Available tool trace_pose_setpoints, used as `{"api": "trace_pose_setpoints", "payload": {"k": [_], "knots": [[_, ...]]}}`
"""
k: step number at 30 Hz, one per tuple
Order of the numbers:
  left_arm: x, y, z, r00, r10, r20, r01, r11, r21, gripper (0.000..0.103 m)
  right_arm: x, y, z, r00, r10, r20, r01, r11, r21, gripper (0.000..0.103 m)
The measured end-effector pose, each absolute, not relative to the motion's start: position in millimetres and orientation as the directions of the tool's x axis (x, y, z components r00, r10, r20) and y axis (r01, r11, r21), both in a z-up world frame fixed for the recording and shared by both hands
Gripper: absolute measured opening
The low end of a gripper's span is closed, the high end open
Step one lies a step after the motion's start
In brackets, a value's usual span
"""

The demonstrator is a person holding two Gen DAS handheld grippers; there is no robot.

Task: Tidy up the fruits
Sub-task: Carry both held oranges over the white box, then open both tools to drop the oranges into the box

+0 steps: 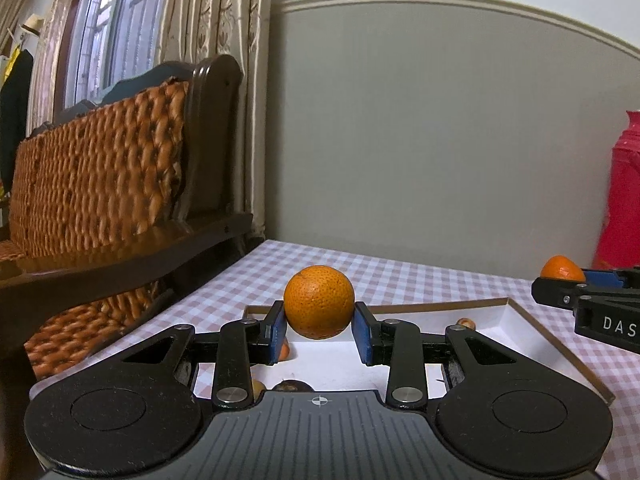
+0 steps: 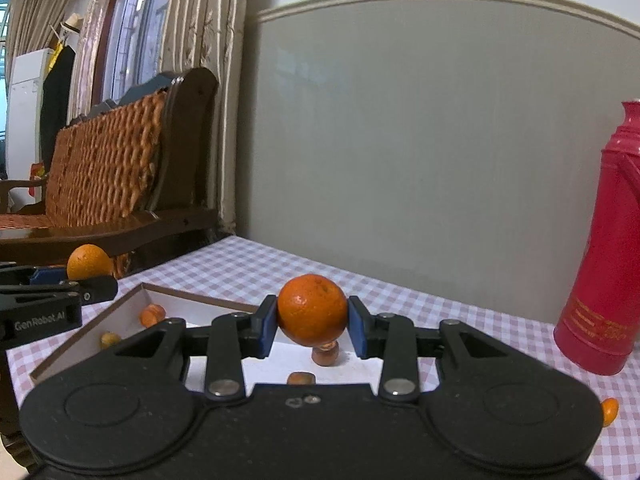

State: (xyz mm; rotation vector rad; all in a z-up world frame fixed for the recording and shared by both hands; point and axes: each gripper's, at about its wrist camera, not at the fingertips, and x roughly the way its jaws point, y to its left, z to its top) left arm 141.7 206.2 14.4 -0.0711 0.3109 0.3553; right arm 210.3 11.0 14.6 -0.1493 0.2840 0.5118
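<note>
I see the left tool [image 1: 319, 330] pinching an orange [image 1: 319, 301], the right tool [image 2: 312, 330] pinching a tangerine [image 2: 312, 309], both above the white tray [image 1: 516, 312].

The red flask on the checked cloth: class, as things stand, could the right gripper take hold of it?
Probably not yet. The right gripper is shut on an orange above the white tray, so its jaws are occupied. The red flask stands unobstructed to its right, but the orange must be released first.

- Left gripper [image 1: 319, 330]: black linkage arms, blue pads, silver pivot screws — ribbed grey housing bearing a crosshair mark.
- Right gripper [image 2: 312, 330]: same build; side lettering partly legible, "DAS".
</note>
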Motion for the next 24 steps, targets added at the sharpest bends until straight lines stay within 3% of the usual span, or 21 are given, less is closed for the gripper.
{"api": "trace_pose_setpoints", "payload": {"k": [13,15,16,18,24], "knots": [[175,221,0,0.865,0.339,-0.370,-0.374,0.927,-0.027,0.036,250,18,3,0.805,0.456,-0.379,-0.512,0.857,-0.057,0.028],[176,220,-3,0.858,0.359,-0.367,-0.394,0.919,-0.023,0.070,260,24,-1,0.783,0.448,-0.431,-0.523,0.850,-0.066,0.033],[174,220,-3,0.859,0.372,-0.352,-0.404,0.914,-0.021,0.099,263,25,-3,0.784,0.434,-0.444,-0.515,0.854,-0.074,0.037],[170,218,0,0.868,0.378,-0.323,-0.405,0.914,-0.018,0.102,262,21,-5,0.822,0.411,-0.395,-0.474,0.878,-0.074,0.086],[168,223,-1,0.863,0.379,-0.334,-0.411,0.911,-0.030,0.103,258,17,-5,0.826,0.412,-0.385,-0.466,0.883,-0.055,0.088]]}}
